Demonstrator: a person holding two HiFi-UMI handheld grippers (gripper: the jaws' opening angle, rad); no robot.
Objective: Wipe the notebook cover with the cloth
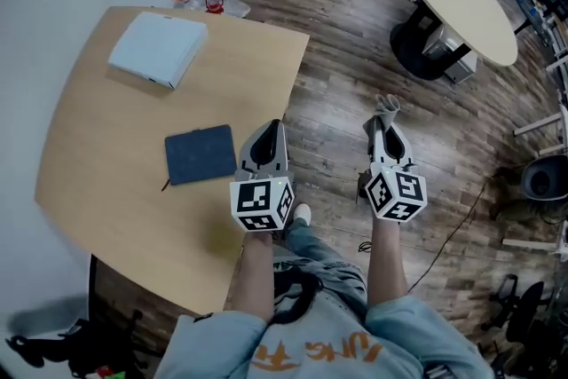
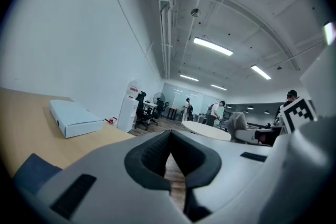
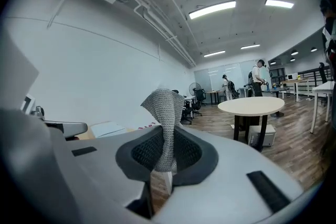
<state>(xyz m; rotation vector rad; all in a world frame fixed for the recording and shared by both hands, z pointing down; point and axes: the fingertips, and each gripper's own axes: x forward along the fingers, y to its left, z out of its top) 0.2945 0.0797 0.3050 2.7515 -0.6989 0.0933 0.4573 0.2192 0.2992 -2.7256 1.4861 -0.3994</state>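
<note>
One cloth (image 3: 164,113) we pinch in the right gripper (image 3: 167,136) for wiping; the left gripper (image 2: 169,139), fingers together and empty, hovers beside the notebook (image 1: 201,154).

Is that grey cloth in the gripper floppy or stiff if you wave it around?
Probably floppy: the cloth folds and curls over above the right gripper. Likely light, since a small pinch holds it up. Its knitted weave probably won't slip easily.

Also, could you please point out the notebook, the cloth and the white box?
notebook (image 1: 201,154): head view, middle of its blue cover.
cloth (image 3: 164,113): right gripper view, middle of the grey knit fold sticking up.
white box (image 1: 158,47): head view, middle of its top.
</note>
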